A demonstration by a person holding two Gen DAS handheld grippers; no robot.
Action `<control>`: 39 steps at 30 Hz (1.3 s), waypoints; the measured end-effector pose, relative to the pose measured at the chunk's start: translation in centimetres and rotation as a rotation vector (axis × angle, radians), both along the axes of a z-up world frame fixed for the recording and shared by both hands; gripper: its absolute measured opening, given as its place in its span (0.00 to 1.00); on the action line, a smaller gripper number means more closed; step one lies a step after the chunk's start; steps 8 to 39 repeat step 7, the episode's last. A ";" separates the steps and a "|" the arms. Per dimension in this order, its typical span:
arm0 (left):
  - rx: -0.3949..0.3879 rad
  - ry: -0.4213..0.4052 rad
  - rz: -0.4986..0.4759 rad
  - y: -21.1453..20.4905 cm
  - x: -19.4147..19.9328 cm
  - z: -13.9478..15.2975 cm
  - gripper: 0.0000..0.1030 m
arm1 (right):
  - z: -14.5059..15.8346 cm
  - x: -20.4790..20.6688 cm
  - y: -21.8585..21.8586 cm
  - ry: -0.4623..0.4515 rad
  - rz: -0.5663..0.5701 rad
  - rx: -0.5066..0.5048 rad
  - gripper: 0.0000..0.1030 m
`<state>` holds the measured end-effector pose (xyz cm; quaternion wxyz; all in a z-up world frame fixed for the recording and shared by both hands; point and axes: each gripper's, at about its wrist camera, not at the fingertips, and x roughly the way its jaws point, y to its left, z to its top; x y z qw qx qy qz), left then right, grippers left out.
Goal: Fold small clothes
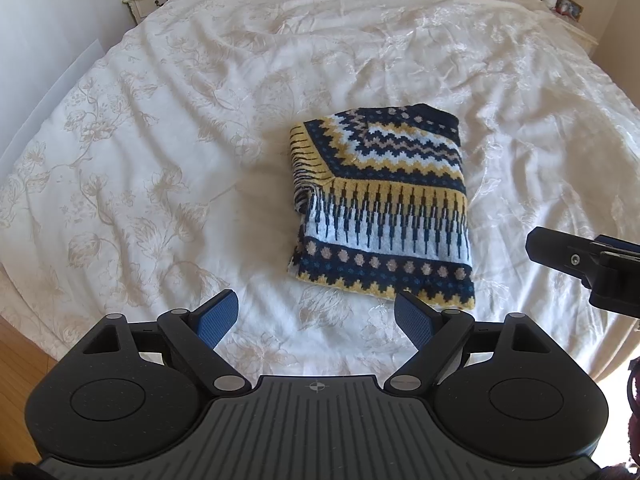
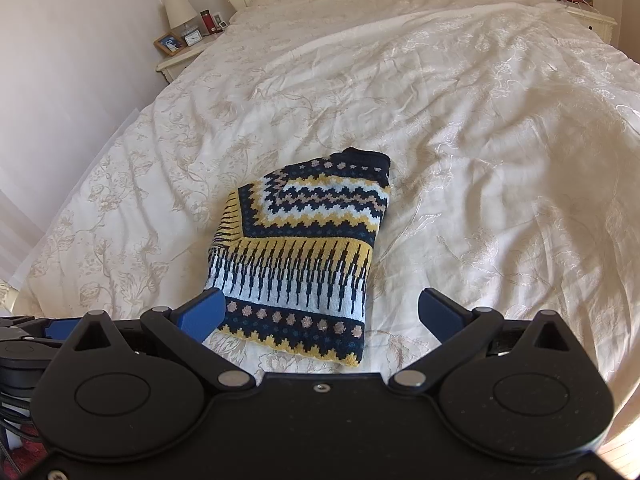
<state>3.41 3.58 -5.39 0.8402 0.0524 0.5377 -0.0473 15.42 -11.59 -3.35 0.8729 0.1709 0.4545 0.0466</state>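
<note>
Navy, yellow and pale-blue patterned knit garment (image 1: 382, 208) lies folded into a compact rectangle on the cream floral-embroidered bed cover (image 1: 160, 160), near the foot of the bed. Left hand-held gripper (image 1: 316, 320) and right hand-held gripper (image 2: 320, 314) both hover just short of its near hem, jaws spread, holding nothing. Fold looks near complete — judgement only. If tidying: pinch the loose left edge, tuck it under, press flat — avoid dragging the stack.
</note>
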 end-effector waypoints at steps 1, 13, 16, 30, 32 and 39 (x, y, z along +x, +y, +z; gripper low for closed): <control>0.000 -0.002 -0.001 0.1 -0.1 0.1 0.83 | 0.0 0.0 0.0 0.000 0.000 0.000 0.99; 0.000 -0.003 -0.001 0.0 -0.1 0.1 0.83 | 0.0 0.0 0.0 0.001 0.000 0.003 0.99; 0.000 -0.003 -0.001 0.0 -0.1 0.1 0.83 | 0.0 0.0 0.0 0.001 0.000 0.003 0.99; 0.000 -0.003 -0.001 0.0 -0.1 0.1 0.83 | 0.0 0.0 0.0 0.001 0.000 0.003 0.99; 0.000 -0.003 -0.001 0.0 -0.1 0.1 0.83 | 0.0 0.0 0.0 0.001 0.000 0.003 0.99; 0.000 -0.003 -0.001 0.0 -0.1 0.1 0.83 | 0.0 0.0 0.0 0.001 0.000 0.003 0.99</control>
